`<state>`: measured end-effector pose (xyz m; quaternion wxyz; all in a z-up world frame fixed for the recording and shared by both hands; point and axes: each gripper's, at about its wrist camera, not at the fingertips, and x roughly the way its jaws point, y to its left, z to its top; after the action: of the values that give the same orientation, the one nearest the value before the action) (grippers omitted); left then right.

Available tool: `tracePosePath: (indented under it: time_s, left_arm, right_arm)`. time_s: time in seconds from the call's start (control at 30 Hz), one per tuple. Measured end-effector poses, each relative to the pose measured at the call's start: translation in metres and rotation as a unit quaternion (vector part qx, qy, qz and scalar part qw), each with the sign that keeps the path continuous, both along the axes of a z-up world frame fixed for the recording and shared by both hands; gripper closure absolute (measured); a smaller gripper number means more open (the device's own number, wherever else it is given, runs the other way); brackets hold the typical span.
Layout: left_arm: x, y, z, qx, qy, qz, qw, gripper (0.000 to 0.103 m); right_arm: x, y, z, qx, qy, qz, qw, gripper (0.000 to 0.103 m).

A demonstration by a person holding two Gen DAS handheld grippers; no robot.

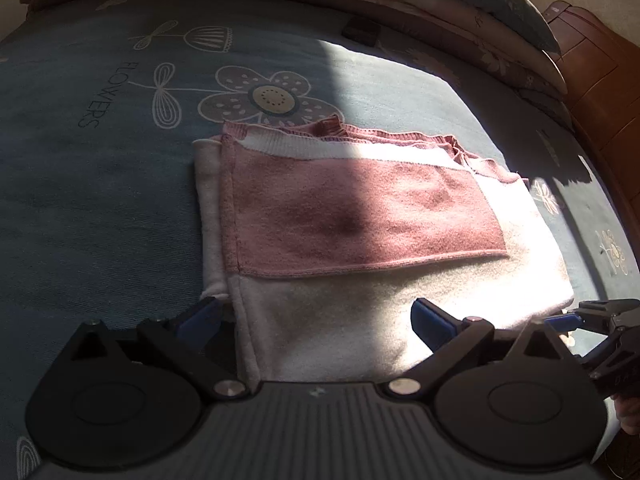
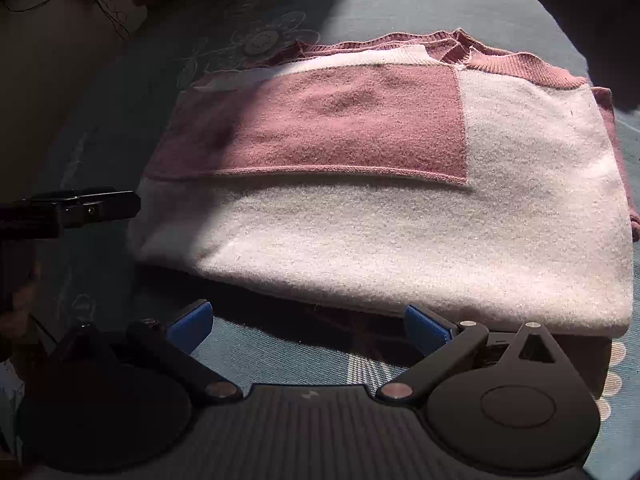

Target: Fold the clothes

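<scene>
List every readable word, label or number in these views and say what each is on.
"FLOWERS" – printed sideways on the blue bedsheet, beside the flower drawing.
Faint embossed letters on the right gripper body: too dim to read.
The pink and white sweater shows no text.

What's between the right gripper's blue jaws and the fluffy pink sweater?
Only a shadowed strip of blue bedsheet. In the right wrist view the right gripper sits just short of the sweater, jaws open.
</scene>
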<state>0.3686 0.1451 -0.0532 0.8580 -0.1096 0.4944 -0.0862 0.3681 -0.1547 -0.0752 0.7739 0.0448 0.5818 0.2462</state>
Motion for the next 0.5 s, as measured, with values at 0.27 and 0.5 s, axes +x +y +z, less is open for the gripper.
tracePosePath:
  time_s: [0.27,0.5]
  left_arm:
    - [0.055,0.046,-0.022,-0.043,0.043,0.052,0.9968,0.003]
    - [0.081,0.059,-0.05,-0.135,0.09,0.046,0.9857,0.003]
  right_arm:
    - [-0.017,0.036,-0.004,-0.009,0.013,0.048,0.999,0.0]
    - [-0.026,0.058,-0.005,-0.019,0.02,0.061,0.998,0.0]
